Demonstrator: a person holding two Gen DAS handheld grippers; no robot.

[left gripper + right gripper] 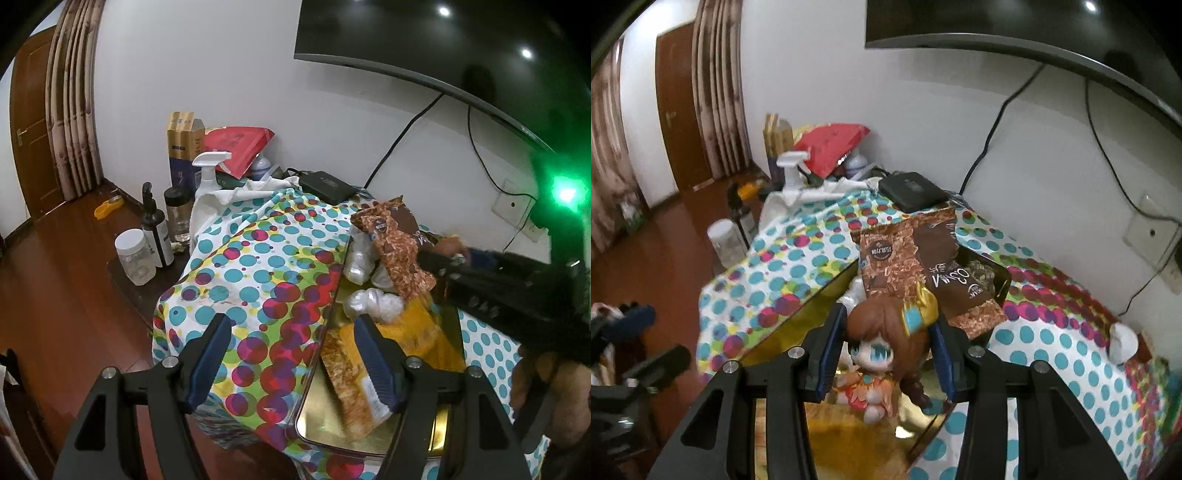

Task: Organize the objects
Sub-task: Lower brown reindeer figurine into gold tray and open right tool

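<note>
A small doll (886, 332) with brown hair and blue eyes hangs over the open gold tin (798, 314), and my right gripper (888, 317) is shut on its head. In the tin lean a brown snack packet (886, 258) and a darker one (945, 273). In the left wrist view the tin (332, 435) also holds an orange-yellow packet (351, 376) and white wrapped pieces (373, 302). My left gripper (291, 319) stands open with nothing in it, over the tin's near left rim and the dotted cloth (258, 258). The right gripper's black body (498, 284) comes in from the right.
At the table's far left stand a white spray bottle (208, 173), a dark pump bottle (155, 229) and a clear jar (135, 256). A black box (325, 186) and a red bag (240, 147) sit by the wall. A screen (443, 37) with hanging cables is overhead.
</note>
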